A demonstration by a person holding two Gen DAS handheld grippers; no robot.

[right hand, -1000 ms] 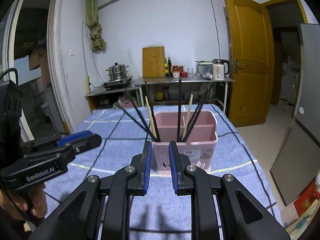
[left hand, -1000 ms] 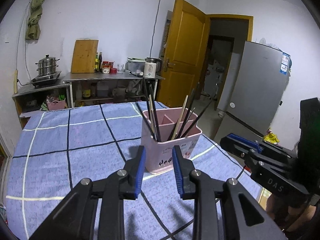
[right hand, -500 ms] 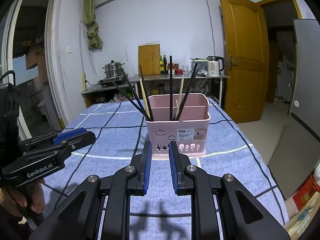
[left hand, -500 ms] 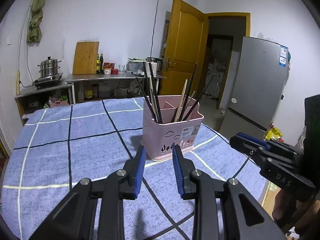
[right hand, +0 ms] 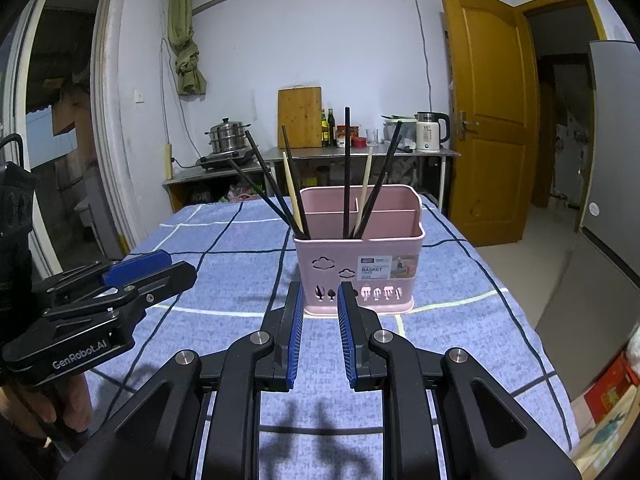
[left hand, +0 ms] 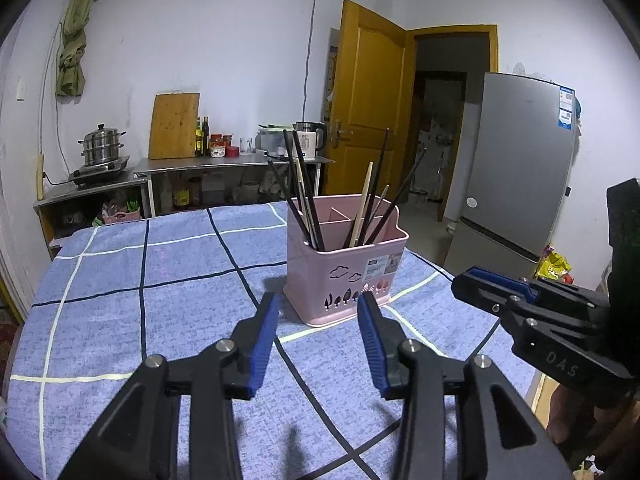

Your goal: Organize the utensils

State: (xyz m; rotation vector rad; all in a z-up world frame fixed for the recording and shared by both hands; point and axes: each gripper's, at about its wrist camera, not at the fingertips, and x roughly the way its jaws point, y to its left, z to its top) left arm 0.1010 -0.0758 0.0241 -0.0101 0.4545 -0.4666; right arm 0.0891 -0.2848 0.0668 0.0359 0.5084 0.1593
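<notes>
My left claw [left hand: 316, 320] is opening, my right claw [right hand: 319, 312] narrowly open, both empty; a careless reach toward the chopsticks [right hand: 347, 168] could tip the basket [right hand: 356, 268] near the desk's right edge.

Chopsticks [right hand: 347, 168] in basket [right hand: 360, 268] on table [right hand: 224, 248], counter [right hand: 360, 152] behind.

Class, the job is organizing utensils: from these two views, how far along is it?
Done: chopsticks stand in the pink basket on the blue cloth. In hand: nothing; left hand-held gripper is opening empty, right hand-held gripper holds nothing. Left: no loose utensils visible.
</notes>
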